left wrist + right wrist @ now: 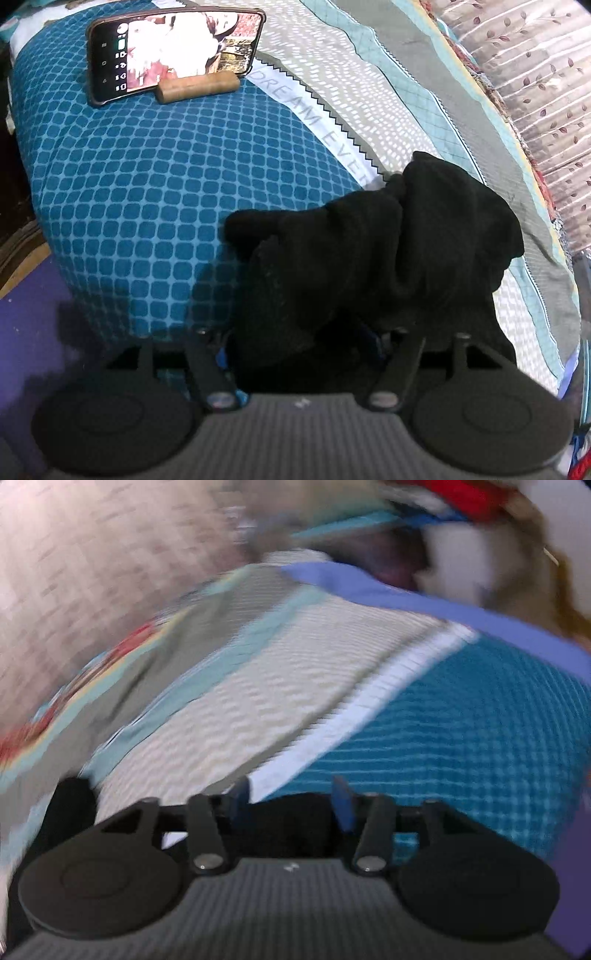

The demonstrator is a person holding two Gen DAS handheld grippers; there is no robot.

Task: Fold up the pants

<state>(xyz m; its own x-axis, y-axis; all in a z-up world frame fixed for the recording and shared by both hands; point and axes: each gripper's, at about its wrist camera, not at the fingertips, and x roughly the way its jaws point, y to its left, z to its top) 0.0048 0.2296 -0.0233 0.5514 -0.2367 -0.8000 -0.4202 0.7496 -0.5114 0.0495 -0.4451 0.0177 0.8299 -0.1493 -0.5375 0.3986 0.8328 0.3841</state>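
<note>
You are at the start or between folds: the crumpled black fabric pants (369,251) lie bunched on the blue checked bedcover (147,184), right at your left gripper (299,347), whose fingers stand spread with cloth between them, not pinched. Your right gripper (291,801) also has spread fingers, holding nothing, dark cloth just beneath. Next, find an edge and spread the heap flat.

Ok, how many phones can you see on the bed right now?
1. The phone stands on its long edge at the far left of the bed, propped against a wooden block. The black pants could hide others.
</note>
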